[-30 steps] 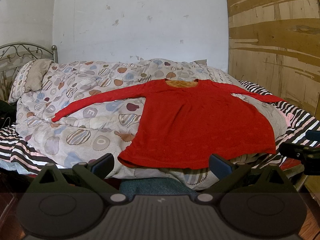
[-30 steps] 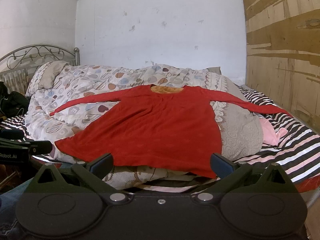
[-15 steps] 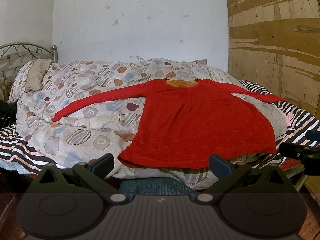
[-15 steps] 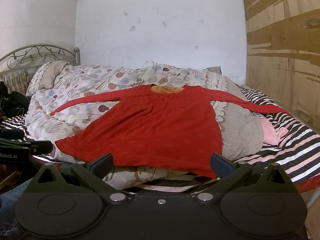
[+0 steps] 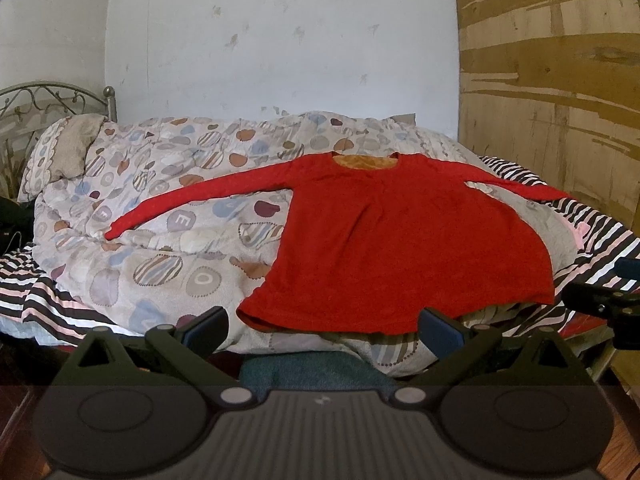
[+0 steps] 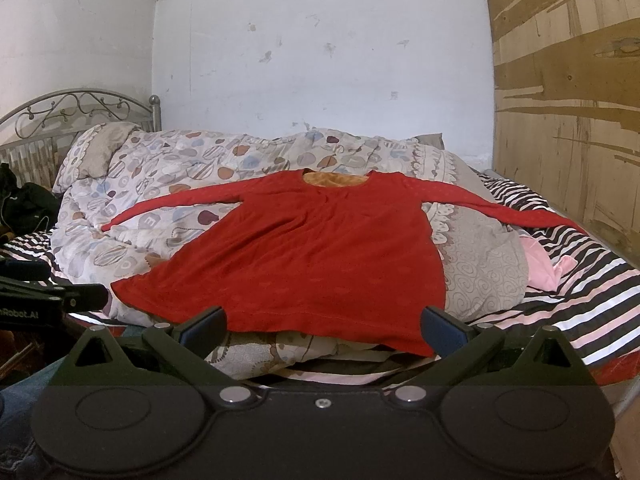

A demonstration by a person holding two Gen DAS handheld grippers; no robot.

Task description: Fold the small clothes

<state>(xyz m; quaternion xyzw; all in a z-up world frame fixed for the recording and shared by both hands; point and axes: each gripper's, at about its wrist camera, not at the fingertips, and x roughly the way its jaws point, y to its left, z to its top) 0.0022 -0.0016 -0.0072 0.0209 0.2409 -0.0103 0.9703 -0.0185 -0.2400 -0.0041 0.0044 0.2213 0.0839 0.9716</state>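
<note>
A red long-sleeved top [image 5: 400,240] [image 6: 320,252] with an orange lining at the neck lies spread flat on the bed, both sleeves stretched out sideways and the hem nearest me. My left gripper [image 5: 324,328] hovers open just short of the hem, holding nothing. Over the hem's near edge my right gripper [image 6: 324,328] is likewise open and empty. Each gripper shows at the edge of the other's view, the right gripper [image 5: 600,304] and the left gripper [image 6: 52,300].
The top rests on a rumpled quilt [image 5: 160,220] printed with round patches, over a black, white and pink striped sheet [image 6: 580,292]. A pink garment [image 6: 540,264] lies at the right. A metal headboard [image 6: 72,108] stands at left, a wooden panel wall [image 6: 568,120] at right.
</note>
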